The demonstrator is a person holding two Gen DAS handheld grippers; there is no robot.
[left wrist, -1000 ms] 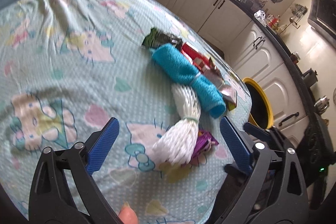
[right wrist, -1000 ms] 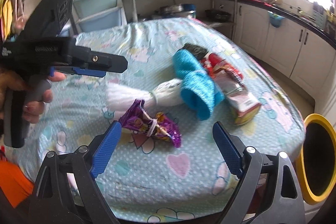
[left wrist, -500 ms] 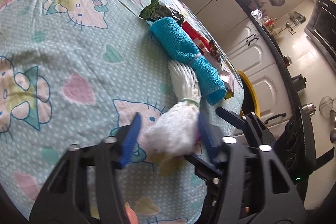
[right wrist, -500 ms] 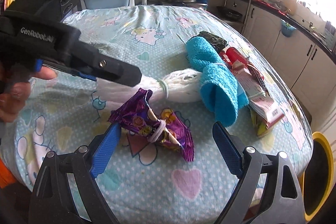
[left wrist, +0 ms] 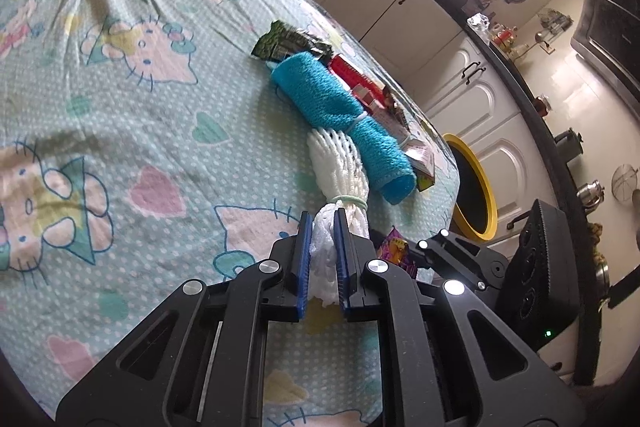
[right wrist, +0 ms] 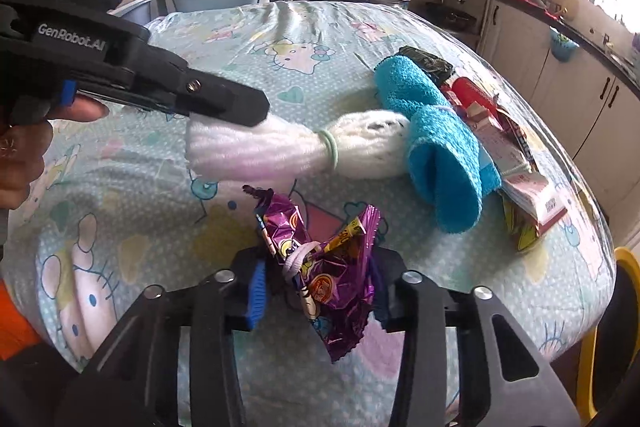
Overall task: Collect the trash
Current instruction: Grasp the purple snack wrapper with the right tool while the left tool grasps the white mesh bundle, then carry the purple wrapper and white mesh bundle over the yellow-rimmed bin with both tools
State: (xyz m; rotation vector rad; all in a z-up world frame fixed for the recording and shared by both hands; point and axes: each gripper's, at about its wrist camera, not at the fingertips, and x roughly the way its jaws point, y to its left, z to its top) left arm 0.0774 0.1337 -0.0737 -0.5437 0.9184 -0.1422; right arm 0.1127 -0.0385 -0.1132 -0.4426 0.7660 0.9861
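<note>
A white foam net (left wrist: 340, 167), tied with a green band, lies on the cartoon-print tablecloth (left wrist: 120, 107). My left gripper (left wrist: 322, 223) is closing, and its blue pads press on the net's near end. The right wrist view shows the same grip from the side, on the net (right wrist: 288, 147). A crumpled purple snack wrapper (right wrist: 332, 267), tied with a white band, sits between the jaws of my right gripper (right wrist: 318, 279). Those jaws are closing too, with both pads against the foil. The left wrist view shows only a corner of the wrapper (left wrist: 394, 247).
A rolled blue towel (left wrist: 336, 107) lies beyond the net, flanked by red and white packets (left wrist: 360, 79) and a dark green wrapper (left wrist: 288, 43). A yellow-rimmed bin (left wrist: 476, 187) stands off the table's right edge. Cabinets line the far wall.
Both grippers went from wide open to closed in: the left onto the white net's end, the right down onto the purple wrapper.
</note>
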